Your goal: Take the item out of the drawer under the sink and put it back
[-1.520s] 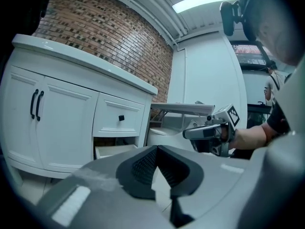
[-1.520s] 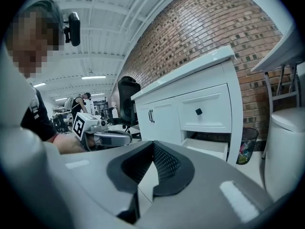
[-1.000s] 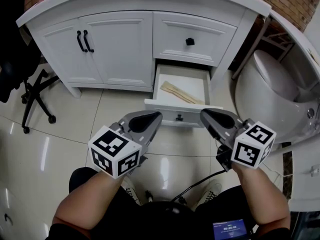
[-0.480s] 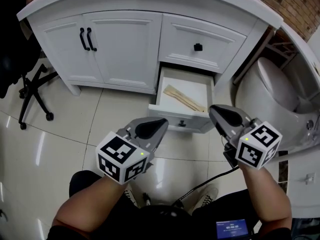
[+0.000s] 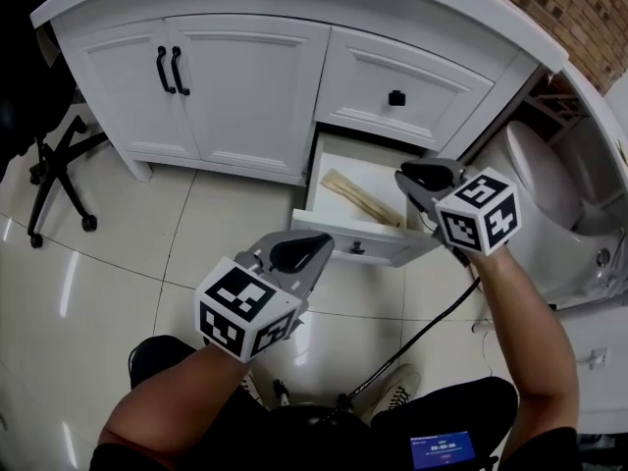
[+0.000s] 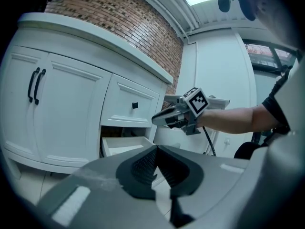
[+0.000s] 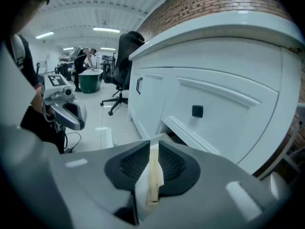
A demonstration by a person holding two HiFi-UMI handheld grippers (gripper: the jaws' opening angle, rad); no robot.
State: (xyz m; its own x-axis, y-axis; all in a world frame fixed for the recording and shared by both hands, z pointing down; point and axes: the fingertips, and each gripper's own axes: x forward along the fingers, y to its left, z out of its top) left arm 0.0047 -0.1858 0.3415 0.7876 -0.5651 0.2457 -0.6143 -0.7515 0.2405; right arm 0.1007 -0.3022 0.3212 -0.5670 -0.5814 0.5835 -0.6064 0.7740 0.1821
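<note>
The low drawer (image 5: 391, 251) under the sink counter stands pulled out. A pale wooden item (image 5: 355, 195), like a bundle of flat sticks, lies slanted on its floor. My right gripper (image 5: 407, 178) hangs over the drawer's right side and points down and left toward that item. Its jaws have just been opening. Nothing is pinched between them, and the wooden item (image 7: 153, 180) shows through the narrow gap. My left gripper (image 5: 319, 240) is shut and empty, just left of the drawer front. The left gripper view shows the right gripper (image 6: 159, 119) above the drawer (image 6: 121, 147).
White cabinet doors (image 5: 196, 77) with black handles are left of the drawer. A closed upper drawer with a black knob (image 5: 396, 97) is above it. A white toilet (image 5: 549, 194) stands close on the right, an office chair (image 5: 49, 175) on the left. A black cable (image 5: 422, 332) crosses the tiled floor.
My right gripper has gone from in front of the drawer to over its right side, rolling as it went, and a gap has appeared between its jaws. The left gripper has stayed about where it was.
</note>
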